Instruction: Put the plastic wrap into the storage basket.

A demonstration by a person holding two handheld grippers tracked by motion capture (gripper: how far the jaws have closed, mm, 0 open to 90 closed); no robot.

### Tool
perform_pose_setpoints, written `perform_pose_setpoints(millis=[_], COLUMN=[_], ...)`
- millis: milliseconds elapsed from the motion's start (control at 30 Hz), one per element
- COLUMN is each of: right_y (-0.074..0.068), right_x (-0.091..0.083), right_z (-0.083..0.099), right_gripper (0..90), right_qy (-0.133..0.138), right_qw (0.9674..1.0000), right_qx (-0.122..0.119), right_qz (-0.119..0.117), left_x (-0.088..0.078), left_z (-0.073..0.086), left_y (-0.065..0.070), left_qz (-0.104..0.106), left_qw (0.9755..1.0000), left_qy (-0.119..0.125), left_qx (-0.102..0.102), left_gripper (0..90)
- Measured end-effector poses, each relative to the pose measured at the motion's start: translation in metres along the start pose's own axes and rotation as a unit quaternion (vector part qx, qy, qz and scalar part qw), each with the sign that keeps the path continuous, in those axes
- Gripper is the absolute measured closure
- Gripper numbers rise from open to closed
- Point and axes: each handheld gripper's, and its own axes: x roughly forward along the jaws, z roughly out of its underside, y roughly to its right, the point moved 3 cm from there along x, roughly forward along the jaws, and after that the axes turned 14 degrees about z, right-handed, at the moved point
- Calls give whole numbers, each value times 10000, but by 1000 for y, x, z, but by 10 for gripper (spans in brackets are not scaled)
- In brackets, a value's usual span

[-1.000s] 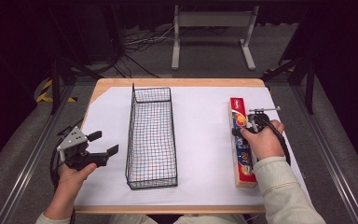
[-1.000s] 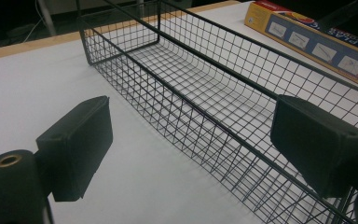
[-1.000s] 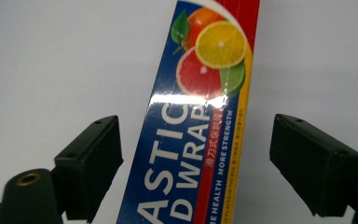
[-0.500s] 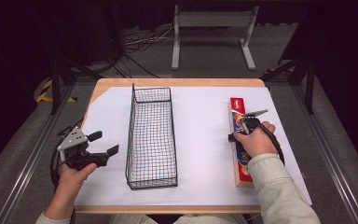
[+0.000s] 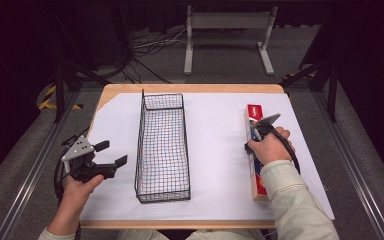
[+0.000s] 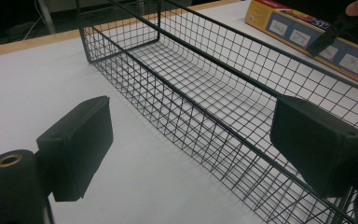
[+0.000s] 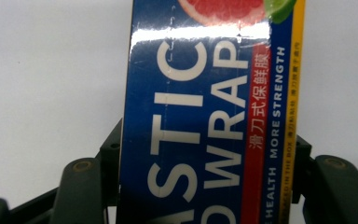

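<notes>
A long blue, red and yellow plastic wrap box (image 5: 259, 182) lies lengthwise on the white sheet at the right. My right gripper (image 5: 256, 134) points down over the box's middle. In the right gripper view the box (image 7: 205, 116) runs up between the two jaws of the right gripper (image 7: 205, 186), and both pads touch its long sides. The jaws have just been closing with the box between them. My left gripper (image 5: 112, 152) is held at the table's left edge, open and empty, its fingers toward the black wire basket (image 5: 141, 145).
The wire basket (image 6: 223, 84) is empty and stands lengthwise left of centre on the white sheet (image 5: 220, 150). Bare sheet separates basket and box. A metal stand and cables sit on the floor beyond the table's far edge.
My right hand has sunk onto the plastic wrap box and drifted slightly toward the near edge, and its jaws have drawn in around the box. The left hand has kept still.
</notes>
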Motion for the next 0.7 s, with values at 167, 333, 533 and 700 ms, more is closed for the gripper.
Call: perform_pose_setpoints(millis=[167, 333, 533, 700], right_y=[4, 7, 9, 12], right_x=[-1, -5, -17, -30], right_z=[0, -2, -6, -10], right_gripper=[404, 413, 414, 413], right_qy=[-34, 60, 171, 322], right_qw=[9999, 9995, 9989, 9982], right_qx=[92, 182, 240, 259], right_qz=[-132, -233, -351, -443], left_x=[0, 0, -1, -1], left_z=[0, 0, 0, 0], left_y=[0, 0, 0, 0], left_qz=[3, 6, -11, -16], left_qw=[10000, 10000, 10000, 10000], left_qy=[3, 7, 30, 47], left_qx=[7, -11, -5, 1], left_gripper=[138, 138, 138, 138])
